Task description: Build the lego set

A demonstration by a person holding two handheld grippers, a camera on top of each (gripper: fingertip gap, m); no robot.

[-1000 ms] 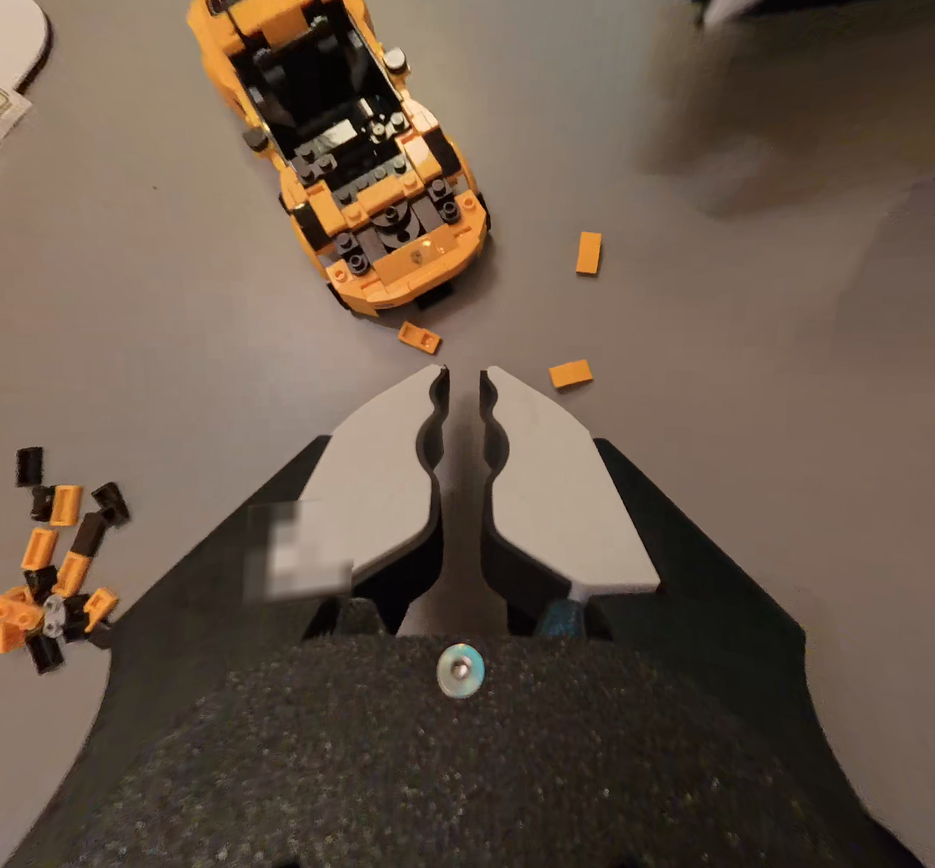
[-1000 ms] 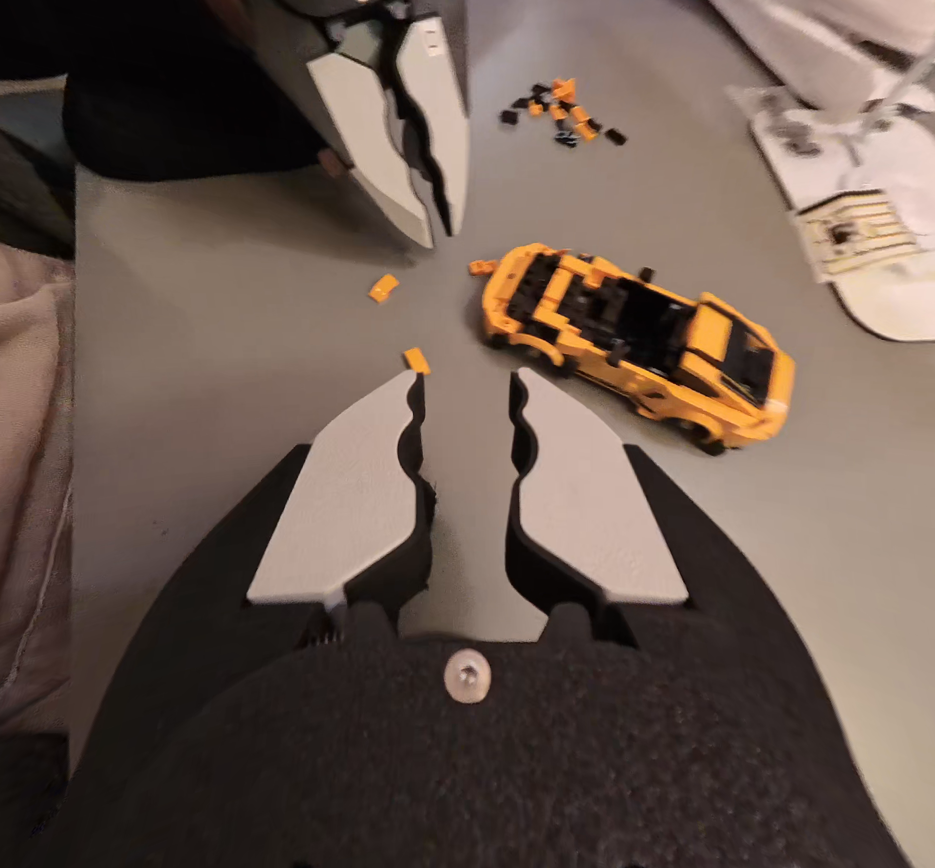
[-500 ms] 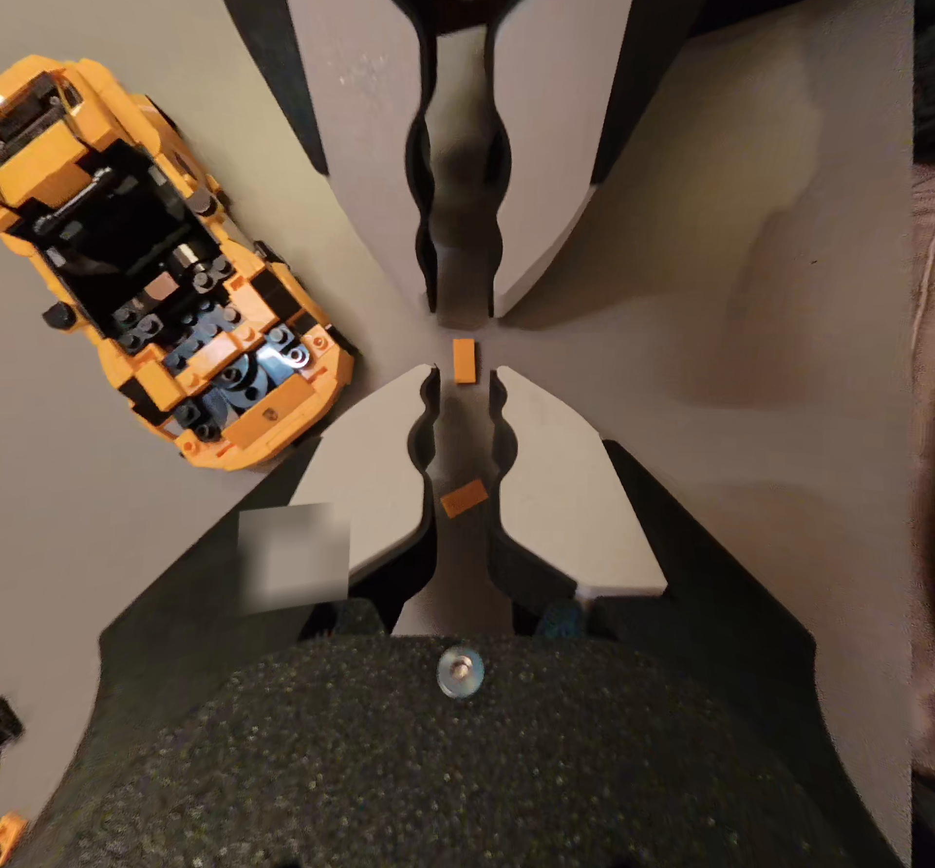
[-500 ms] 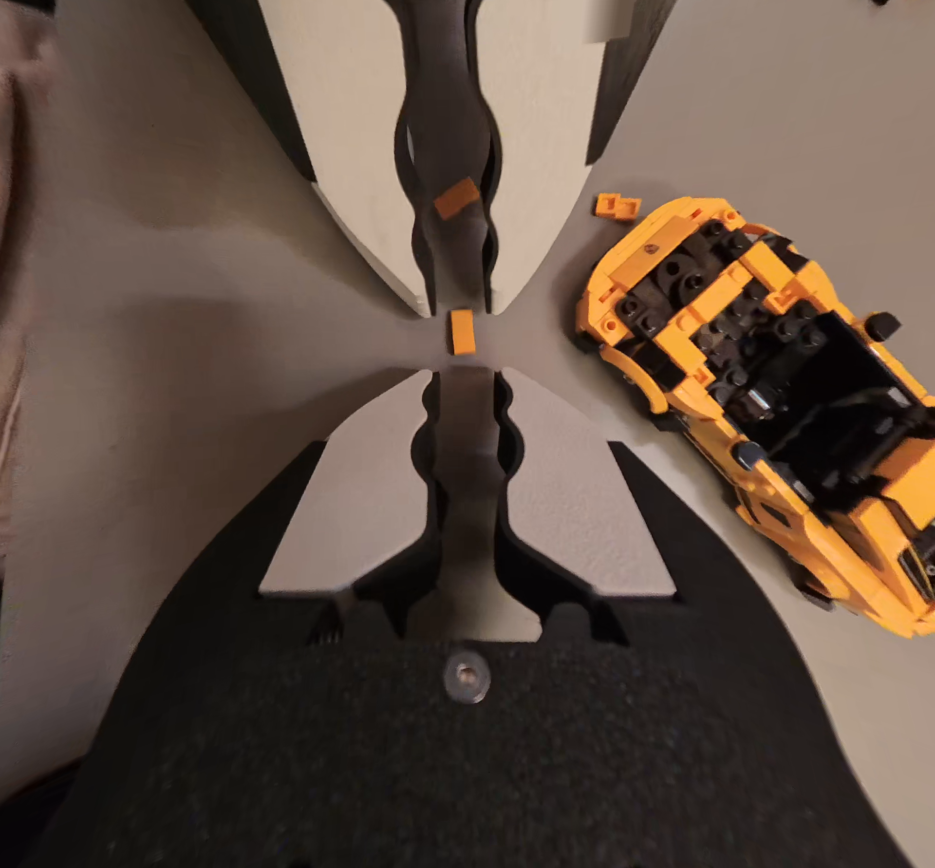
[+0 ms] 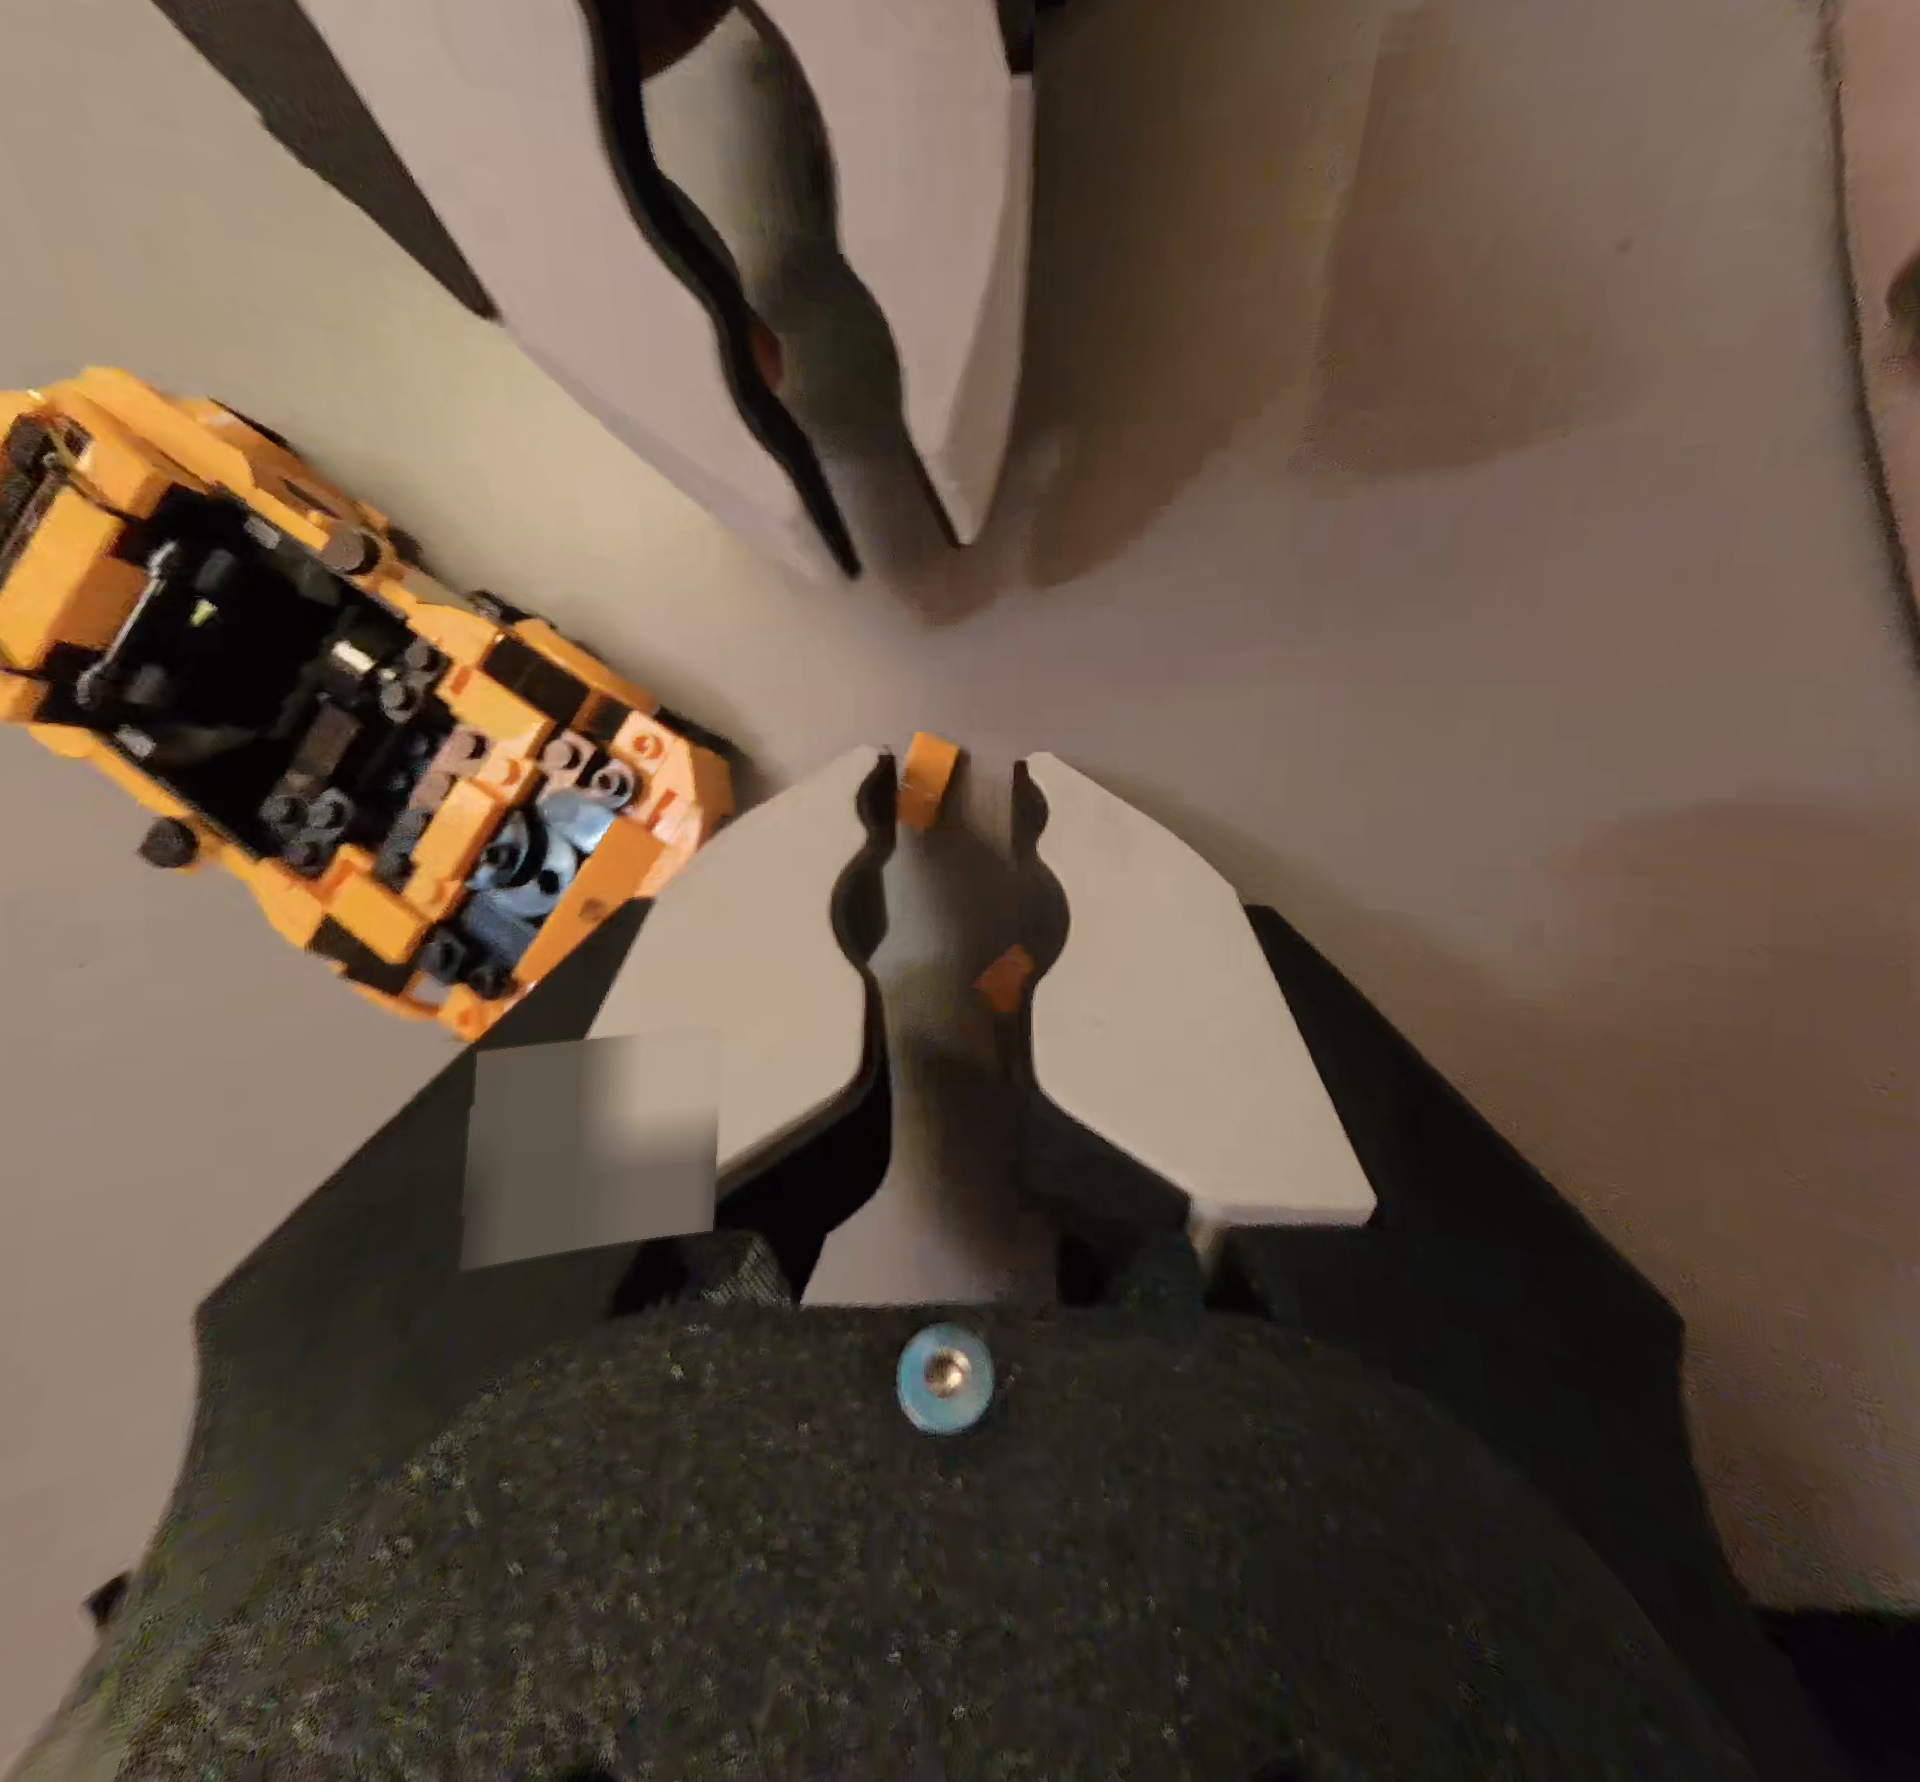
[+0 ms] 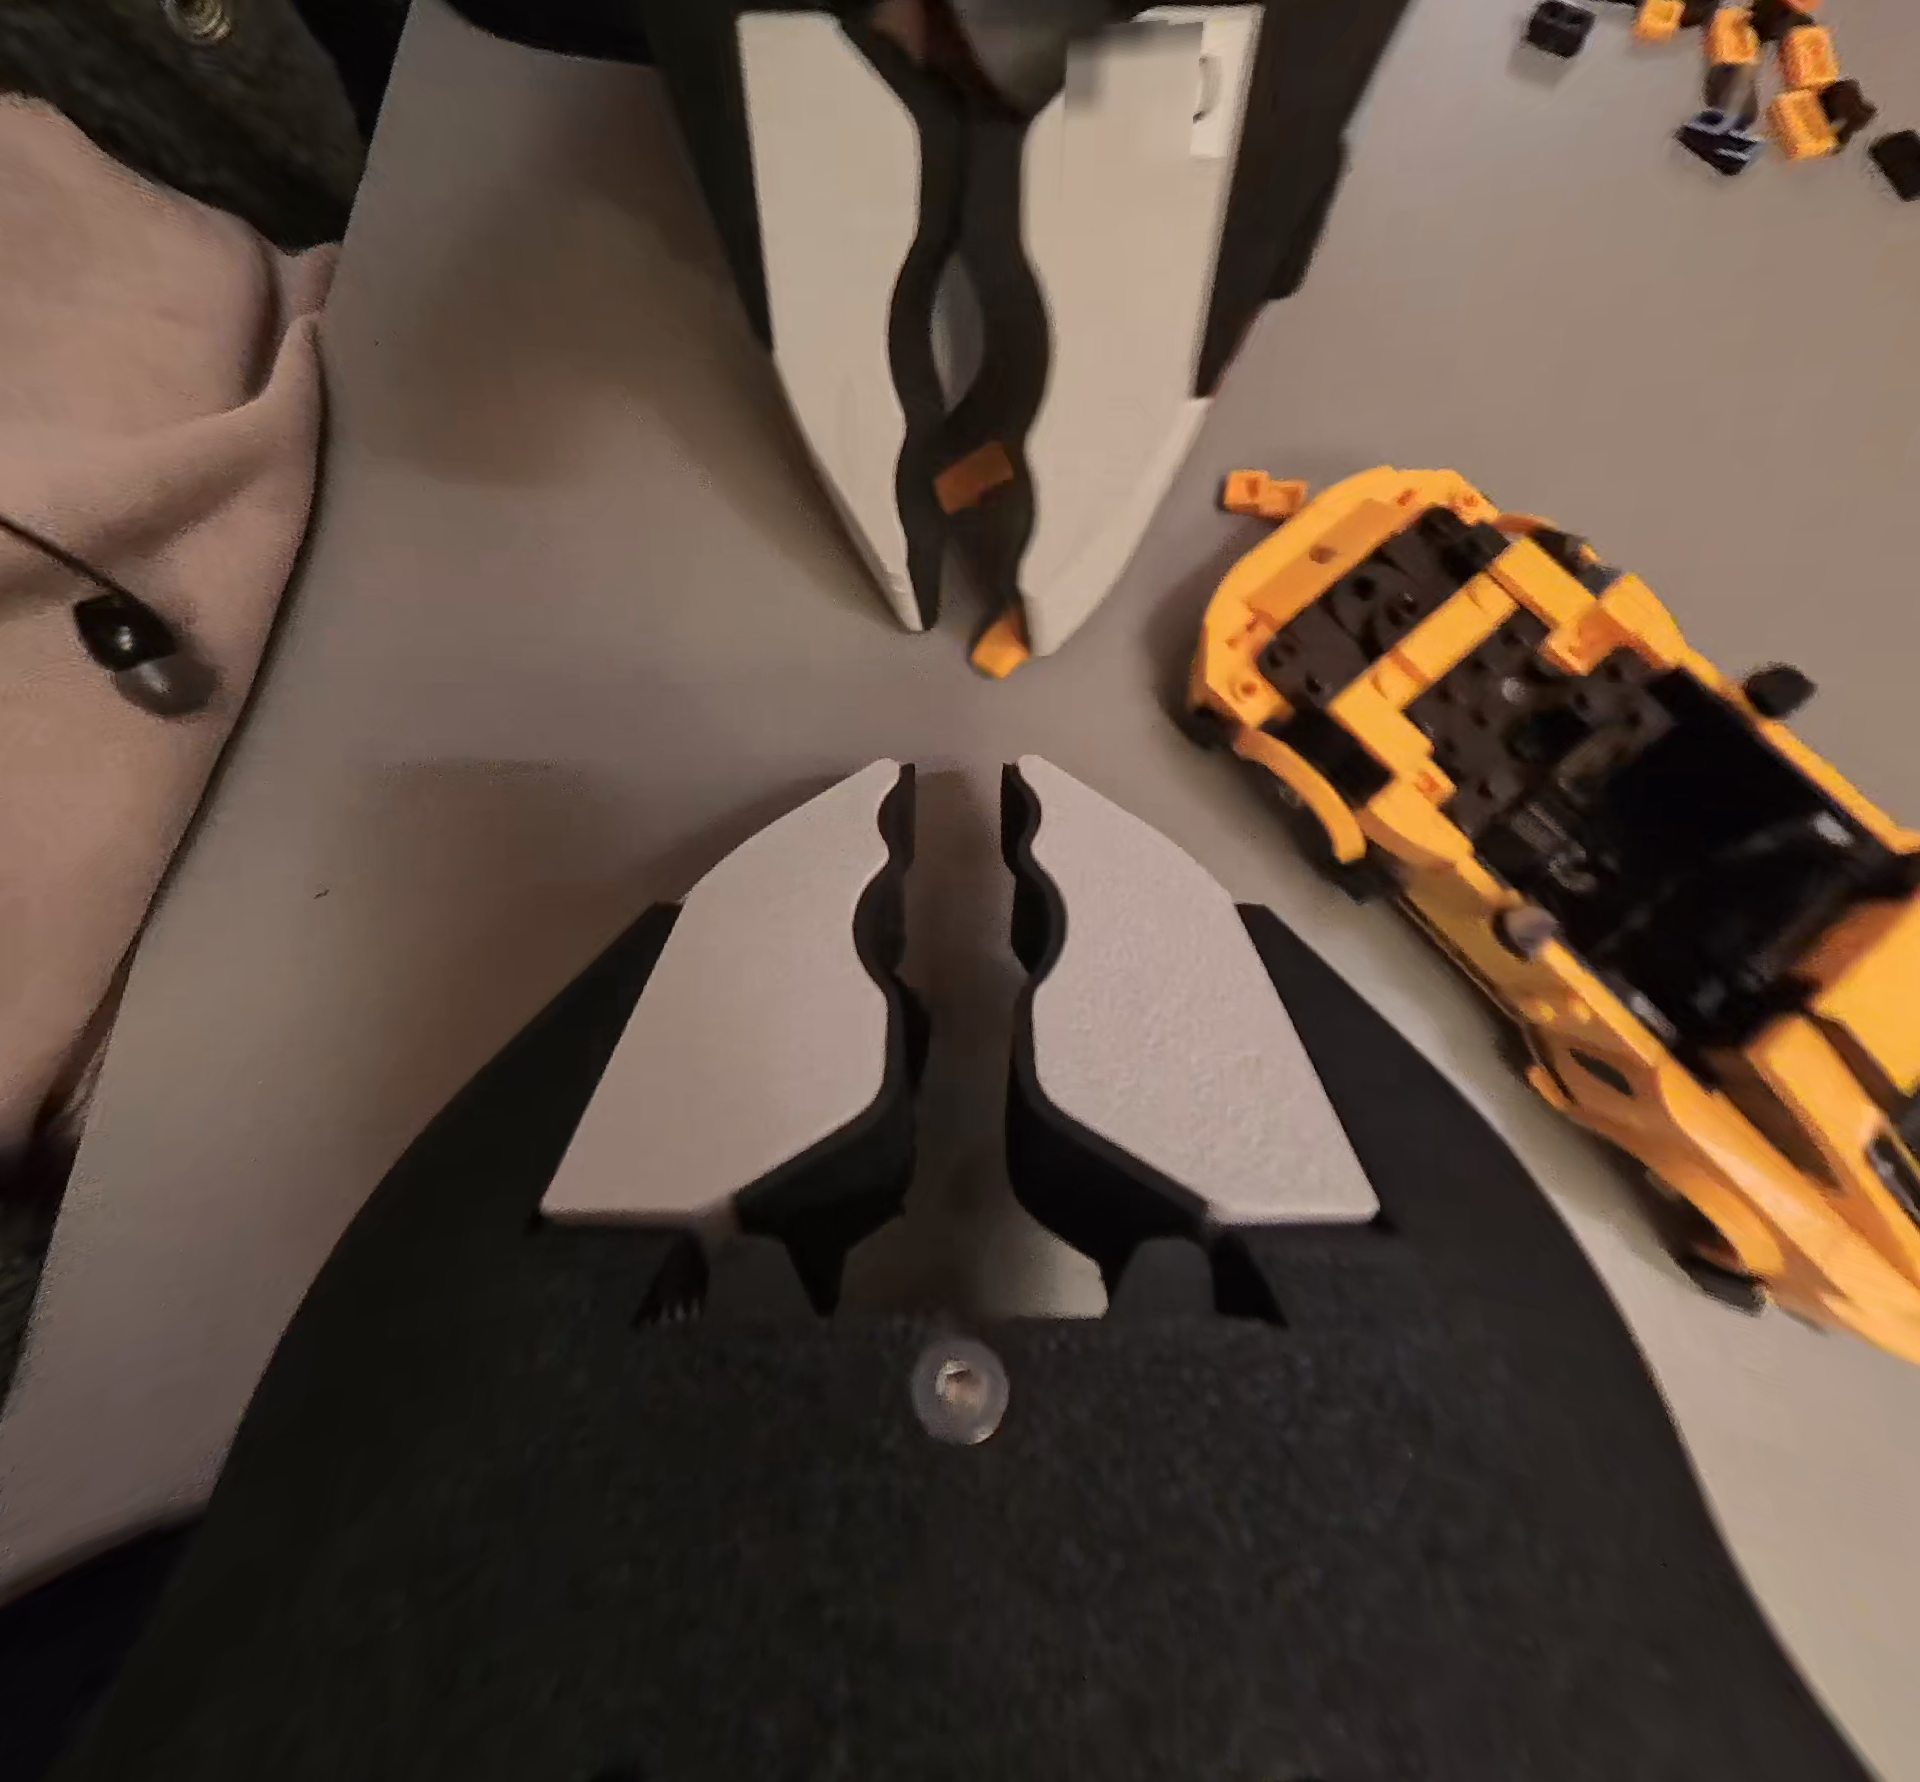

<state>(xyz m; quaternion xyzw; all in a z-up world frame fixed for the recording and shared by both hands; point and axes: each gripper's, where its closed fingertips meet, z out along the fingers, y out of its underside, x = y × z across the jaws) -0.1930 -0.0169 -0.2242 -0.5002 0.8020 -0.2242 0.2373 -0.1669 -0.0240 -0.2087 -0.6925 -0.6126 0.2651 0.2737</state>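
The orange and black Lego car (image 5: 312, 724) lies on the grey table, left of my left gripper; it also shows in the right wrist view (image 6: 1558, 797). My left gripper (image 5: 953, 766) is open, tips down at the table. A small orange tile (image 5: 925, 792) stands tilted between its tips, against the left finger only. A second orange tile (image 5: 1003, 979) lies flat on the table farther back between the fingers. My right gripper (image 6: 956, 766) faces the left one tip to tip, a short way off, jaws narrowly apart and empty. From there the tilted tile (image 6: 1000, 646) shows at the left gripper's tips (image 6: 977, 636).
A loose orange piece (image 6: 1262, 493) lies by the car's nose. A heap of small orange and black pieces (image 6: 1745, 39) sits at the far right. A person's light-coloured garment (image 6: 135, 485) lies along the table's left edge. Only a small space, under 4 cm, lies between the two pairs of fingers. The loose orange piece (image 6: 1262, 493) sits 6 cm or so from the ends of my left fingers.
The left gripper has slid forward, so the flat tile ahead of it now stands tilted between its tips. The right gripper has drawn back a little and its jaws have narrowed.
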